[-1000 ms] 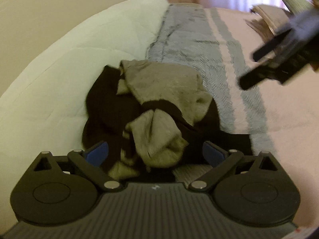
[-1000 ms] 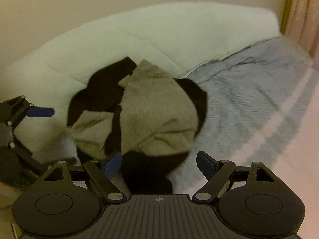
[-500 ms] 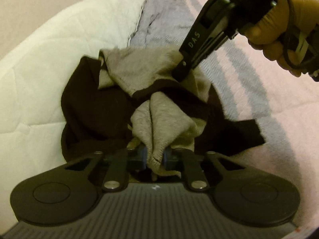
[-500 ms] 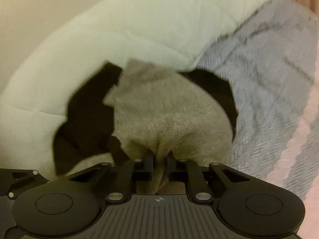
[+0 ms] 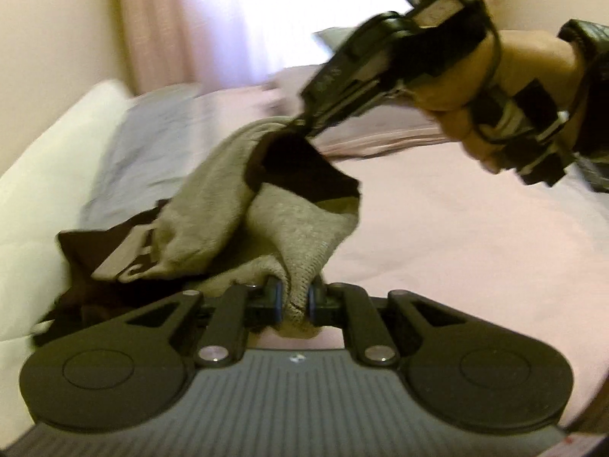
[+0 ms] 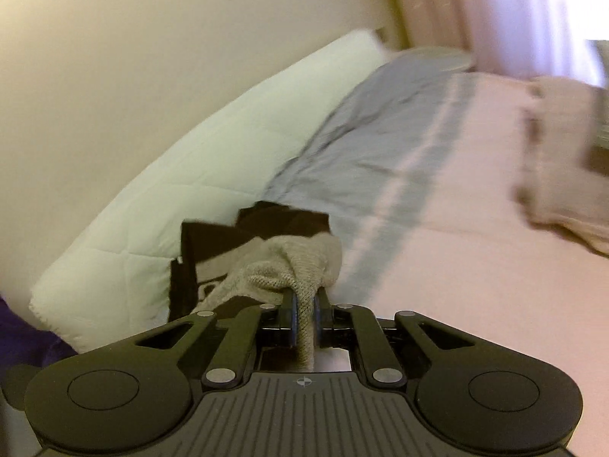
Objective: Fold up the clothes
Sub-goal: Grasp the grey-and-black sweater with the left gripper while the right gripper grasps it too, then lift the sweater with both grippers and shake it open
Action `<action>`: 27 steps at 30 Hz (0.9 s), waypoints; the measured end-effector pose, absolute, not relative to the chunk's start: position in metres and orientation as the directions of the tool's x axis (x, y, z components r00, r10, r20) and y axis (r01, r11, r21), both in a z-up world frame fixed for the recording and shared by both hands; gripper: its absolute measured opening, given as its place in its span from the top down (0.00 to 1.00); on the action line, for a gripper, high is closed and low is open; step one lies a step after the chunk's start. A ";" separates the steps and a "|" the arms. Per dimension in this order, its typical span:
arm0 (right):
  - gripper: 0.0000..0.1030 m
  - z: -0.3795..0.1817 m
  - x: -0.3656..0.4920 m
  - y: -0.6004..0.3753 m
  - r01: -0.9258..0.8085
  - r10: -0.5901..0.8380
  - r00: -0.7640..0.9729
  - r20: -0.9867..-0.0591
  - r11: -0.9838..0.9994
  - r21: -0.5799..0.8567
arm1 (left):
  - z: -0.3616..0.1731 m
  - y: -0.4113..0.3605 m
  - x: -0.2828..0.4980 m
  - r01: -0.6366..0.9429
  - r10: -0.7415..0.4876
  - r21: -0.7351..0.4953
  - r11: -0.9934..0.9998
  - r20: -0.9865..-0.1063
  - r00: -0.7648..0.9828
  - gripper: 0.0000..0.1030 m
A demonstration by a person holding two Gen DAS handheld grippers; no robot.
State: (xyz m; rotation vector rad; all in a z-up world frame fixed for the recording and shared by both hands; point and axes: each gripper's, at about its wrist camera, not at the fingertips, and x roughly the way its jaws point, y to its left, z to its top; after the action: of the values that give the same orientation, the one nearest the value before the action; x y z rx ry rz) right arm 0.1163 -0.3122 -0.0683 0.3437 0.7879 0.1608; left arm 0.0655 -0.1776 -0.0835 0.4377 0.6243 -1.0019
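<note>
I have both grippers clamped on the same garment (image 5: 213, 205) — a grey knit with dark brown panels and some lettering on it. The left gripper (image 5: 295, 301) has its fingers drawn narrow on a bunched grey fold, the knit pinched between the blue pads. The right gripper (image 6: 304, 314) is pinched the same way on another grey fold; in the left view I see it (image 5: 304, 123) up and to the right, in the person's hand (image 5: 506, 87), gripping the garment's upper edge.

The garment hangs between the two grips, partly raised off the bed (image 5: 456, 228). Its dark lower part trails down to the left, against the white pillow (image 6: 190, 190) and the grey blanket (image 6: 380, 133). It is crumpled and twisted, with no flat panel showing anywhere.

I judge the task barely begun: the piece is picked up, nothing more. No fold has been made. What is left is nearly everything — spread it flat on the pink sheet, find the sleeves and hem, then fold. Whether I hold corners or just handfuls of cloth I cannot tell; it looks like handfuls, so a regrip seems likely.

A blurred beige cloth (image 6: 563, 160) lies at the far right of the bed; I cannot tell whether it is folded.
</note>
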 end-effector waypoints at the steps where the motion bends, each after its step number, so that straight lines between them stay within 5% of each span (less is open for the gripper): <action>1: 0.96 -0.060 0.087 -0.330 -0.005 0.251 0.710 -0.658 0.936 0.352 | -0.078 -0.195 0.039 0.893 -0.657 0.047 0.449 -0.659 0.365 0.92; 10: 0.95 -0.015 -0.137 -0.495 0.279 -0.039 0.690 -0.723 0.935 0.216 | -0.057 -0.362 -0.158 0.972 -0.789 -0.191 0.134 -0.614 -0.012 0.90; 12: 0.94 -0.031 -0.167 -0.535 0.382 -0.115 0.645 -0.756 0.905 0.189 | -0.065 -0.399 -0.179 0.972 -0.767 -0.231 0.051 -0.632 -0.110 0.83; 15: 0.75 -0.050 -0.211 -0.574 0.539 -0.291 0.564 -0.773 0.839 0.077 | -0.080 -0.426 -0.197 0.991 -0.732 -0.135 -0.027 -0.672 -0.111 0.70; 17: 0.52 -0.061 -0.244 -0.583 0.614 -0.338 0.544 -0.768 0.784 0.090 | -0.097 -0.434 -0.192 0.992 -0.695 -0.118 -0.053 -0.709 -0.121 0.66; 27: 0.45 -0.179 -0.379 -0.537 0.887 -0.292 0.320 -0.901 0.425 0.178 | -0.205 -0.453 -0.172 0.972 -0.536 -0.014 -0.236 -0.832 -0.142 0.45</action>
State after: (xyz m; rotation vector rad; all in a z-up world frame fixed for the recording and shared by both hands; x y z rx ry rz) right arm -0.3790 -0.5374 -0.1792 0.7775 0.9267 -0.8870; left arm -0.1717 -0.4526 -0.2054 0.8721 0.7041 -1.6511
